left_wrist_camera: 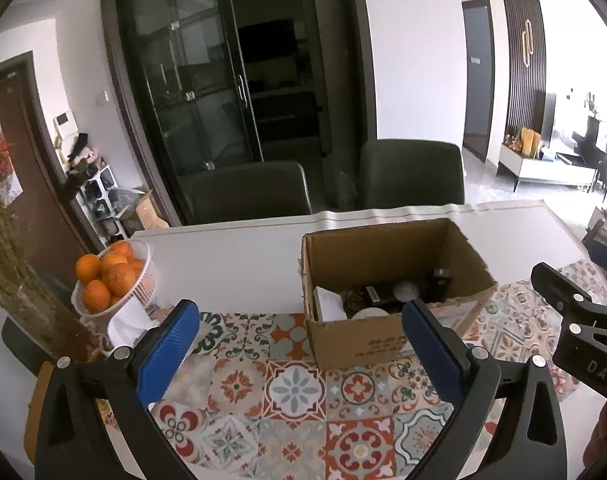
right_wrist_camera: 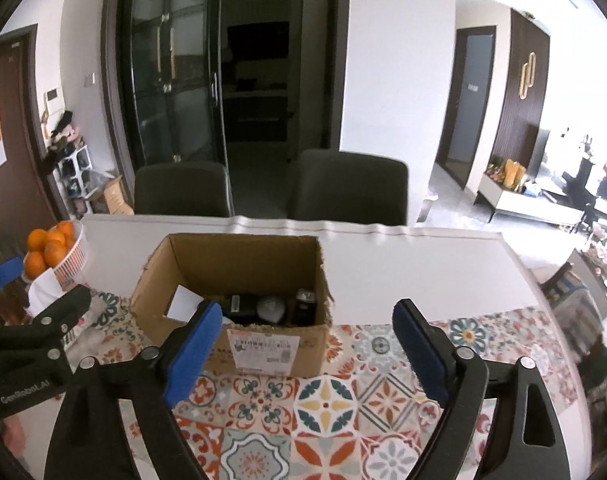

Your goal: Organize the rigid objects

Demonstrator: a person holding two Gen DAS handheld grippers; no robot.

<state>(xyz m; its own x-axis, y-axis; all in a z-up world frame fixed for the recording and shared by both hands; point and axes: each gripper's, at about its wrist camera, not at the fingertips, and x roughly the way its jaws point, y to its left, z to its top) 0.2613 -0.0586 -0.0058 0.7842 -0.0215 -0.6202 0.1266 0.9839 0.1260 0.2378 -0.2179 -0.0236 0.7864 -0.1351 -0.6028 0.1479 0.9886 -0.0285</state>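
An open cardboard box (left_wrist_camera: 391,336) stands on the patterned tile mat (left_wrist_camera: 295,396); it also shows in the right wrist view (right_wrist_camera: 263,352). Inside lie several items: a white card (right_wrist_camera: 183,302), a black device (right_wrist_camera: 243,306), a grey round object (right_wrist_camera: 271,308) and a dark block (right_wrist_camera: 305,308). My left gripper (left_wrist_camera: 299,344) is open and empty, just in front of the box. My right gripper (right_wrist_camera: 305,350) is open and empty, in front of the box's right part. Each gripper shows at the edge of the other's view.
A white basket of oranges (left_wrist_camera: 111,280) stands at the table's left, with a dried plant (left_wrist_camera: 7,264) beside it. Two dark chairs (left_wrist_camera: 411,176) stand behind the white table (left_wrist_camera: 231,256). The table edge lies to the right (right_wrist_camera: 543,280).
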